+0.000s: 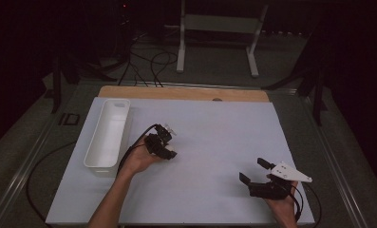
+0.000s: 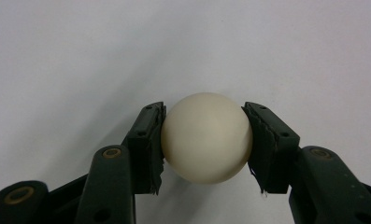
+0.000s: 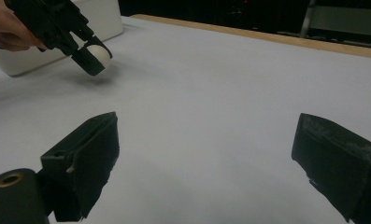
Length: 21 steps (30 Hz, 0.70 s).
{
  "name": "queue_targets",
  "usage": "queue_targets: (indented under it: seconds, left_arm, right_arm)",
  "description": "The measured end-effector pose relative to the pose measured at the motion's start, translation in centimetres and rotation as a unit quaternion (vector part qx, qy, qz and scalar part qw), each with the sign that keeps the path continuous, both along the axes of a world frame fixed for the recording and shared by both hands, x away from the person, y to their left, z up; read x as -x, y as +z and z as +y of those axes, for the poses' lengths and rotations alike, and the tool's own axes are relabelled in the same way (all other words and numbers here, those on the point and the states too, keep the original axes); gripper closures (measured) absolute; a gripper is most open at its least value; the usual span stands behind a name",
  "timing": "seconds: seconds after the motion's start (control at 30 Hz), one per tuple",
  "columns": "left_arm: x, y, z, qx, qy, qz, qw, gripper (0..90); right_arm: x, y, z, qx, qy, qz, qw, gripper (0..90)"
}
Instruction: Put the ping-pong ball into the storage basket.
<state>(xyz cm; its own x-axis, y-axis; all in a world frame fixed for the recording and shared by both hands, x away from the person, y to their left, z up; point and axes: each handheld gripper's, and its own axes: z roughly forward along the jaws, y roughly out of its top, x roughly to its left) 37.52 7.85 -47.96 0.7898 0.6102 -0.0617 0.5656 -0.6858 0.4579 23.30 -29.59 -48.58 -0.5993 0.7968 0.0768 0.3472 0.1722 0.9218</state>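
A cream-white ball [image 2: 206, 137] sits between the two black pads of my left gripper [image 2: 204, 108], which is shut on it just above the white table sheet [image 2: 80, 56]. In the high view the left gripper [image 1: 163, 144] is held left of the table's centre, close to a white bin. From the right gripper view the same ball [image 3: 100, 52] shows at the tip of the left gripper [image 3: 92, 58], far off at the upper left. My right gripper [image 1: 252, 170] rests near the front right of the sheet, jaws wide apart and empty [image 3: 209, 123].
A long white bin [image 1: 100, 167] stands along the left side of the sheet, just left of the left hand; its wall [image 3: 106, 18] also shows behind that hand. A wooden strip [image 1: 186, 92] borders the far edge. Cables trail off the left.
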Motion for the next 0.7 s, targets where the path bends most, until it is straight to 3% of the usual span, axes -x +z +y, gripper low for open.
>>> queue_targets:
  seconds: [0.37, 0.7]
  left_arm:
    - [0.1, 1.7, -0.5, 0.005, -0.007, -0.007, 0.9999, 51.1]
    - [0.0, 2.3, -0.3, -0.006, -0.004, -0.006, 1.0000, 51.1]
  right_arm:
    - [0.0, 0.2, 0.2, 0.000, 0.008, -0.011, 0.9999, 7.2]
    - [-0.2, 0.2, 0.3, 0.002, 0.008, -0.013, 0.9999, 7.3]
